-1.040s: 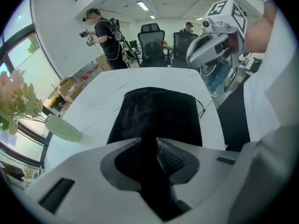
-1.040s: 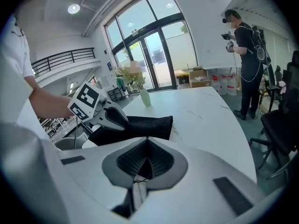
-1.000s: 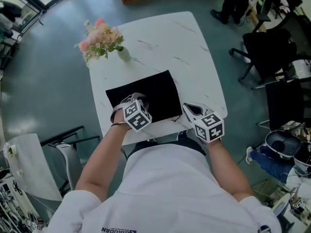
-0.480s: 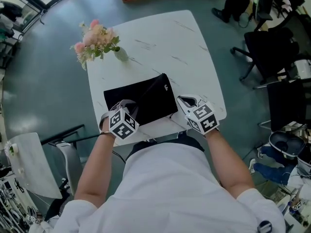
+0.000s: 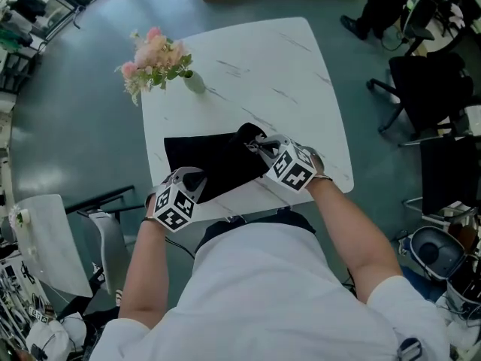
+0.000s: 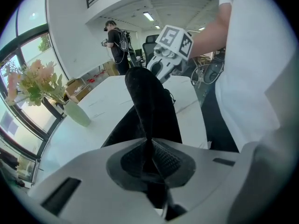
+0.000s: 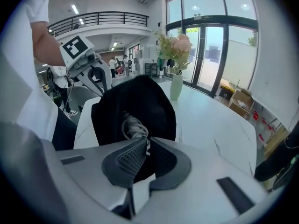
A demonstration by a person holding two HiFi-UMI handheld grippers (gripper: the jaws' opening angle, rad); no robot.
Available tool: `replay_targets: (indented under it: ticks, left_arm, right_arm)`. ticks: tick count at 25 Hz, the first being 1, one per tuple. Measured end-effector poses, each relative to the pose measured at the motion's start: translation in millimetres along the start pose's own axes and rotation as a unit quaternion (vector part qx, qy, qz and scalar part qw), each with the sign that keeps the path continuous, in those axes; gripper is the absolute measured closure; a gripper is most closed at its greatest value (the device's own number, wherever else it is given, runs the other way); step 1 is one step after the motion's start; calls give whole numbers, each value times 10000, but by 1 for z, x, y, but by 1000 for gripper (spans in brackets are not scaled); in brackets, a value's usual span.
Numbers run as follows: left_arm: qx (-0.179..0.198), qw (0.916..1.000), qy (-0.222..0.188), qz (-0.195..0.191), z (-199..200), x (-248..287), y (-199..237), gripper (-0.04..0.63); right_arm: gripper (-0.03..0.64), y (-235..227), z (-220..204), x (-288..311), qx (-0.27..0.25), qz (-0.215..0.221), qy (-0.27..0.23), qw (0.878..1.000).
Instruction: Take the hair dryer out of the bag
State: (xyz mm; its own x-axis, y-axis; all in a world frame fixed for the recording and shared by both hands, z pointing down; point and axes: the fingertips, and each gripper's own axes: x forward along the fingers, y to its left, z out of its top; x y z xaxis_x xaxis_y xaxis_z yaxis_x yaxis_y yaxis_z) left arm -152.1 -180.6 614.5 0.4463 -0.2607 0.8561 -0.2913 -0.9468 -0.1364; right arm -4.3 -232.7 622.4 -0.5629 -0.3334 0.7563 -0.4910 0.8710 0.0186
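Note:
A black fabric bag (image 5: 214,160) lies on the white marble table (image 5: 301,89). No hair dryer shows; what the bag holds is hidden. My left gripper (image 5: 194,180) is at the bag's near left corner, shut on a fold of its cloth (image 6: 150,101) pinched between the pads. My right gripper (image 5: 255,143) is shut on the bag's bunched right end (image 7: 135,101), where a grey looped cord (image 7: 132,125) sits just beyond the pads. That end is lifted off the table. Each gripper shows in the other's view: the right gripper (image 6: 170,55) and the left gripper (image 7: 86,62).
A pale green vase of pink flowers (image 5: 158,62) stands at the table's far left corner. Office chairs (image 5: 421,81) are on the floor to the right, and a grey chair (image 5: 45,247) is at the left. A person (image 6: 114,41) stands far off.
My left gripper slid left along the bag's near edge and shut on the cloth. My right gripper rolled and moved left over the bag's right end, which is now bunched and raised.

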Motion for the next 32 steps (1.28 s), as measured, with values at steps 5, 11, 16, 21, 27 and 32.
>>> replay_targets:
  ticks: [5, 11, 16, 21, 27, 32]
  left_arm:
    - [-273, 9996, 59, 73, -14, -7, 2, 555]
    - [-668, 9975, 27, 238, -19, -7, 5, 555]
    - [-1071, 9934, -241, 348, -14, -11, 14, 555]
    - [-2020, 9715, -1218, 248, 3, -33, 27, 527]
    - [-3189, 9345, -1176, 1059, -42, -52, 79, 483]
    - [-4535, 8801, -272, 1380, -118, -29, 123, 481]
  right_arm:
    - [491, 18, 8, 17, -282, 422, 44, 9987]
    - [430, 36, 14, 37, -977, 476, 194, 9939]
    - [410, 35, 13, 58, -1520, 467, 547, 9858]
    - [394, 35, 5, 72, -1720, 443, 774, 9811]
    - [391, 35, 3, 75, -1608, 472, 877, 9820]
    - [391, 38, 3, 77, -1910, 306, 1158, 9742]
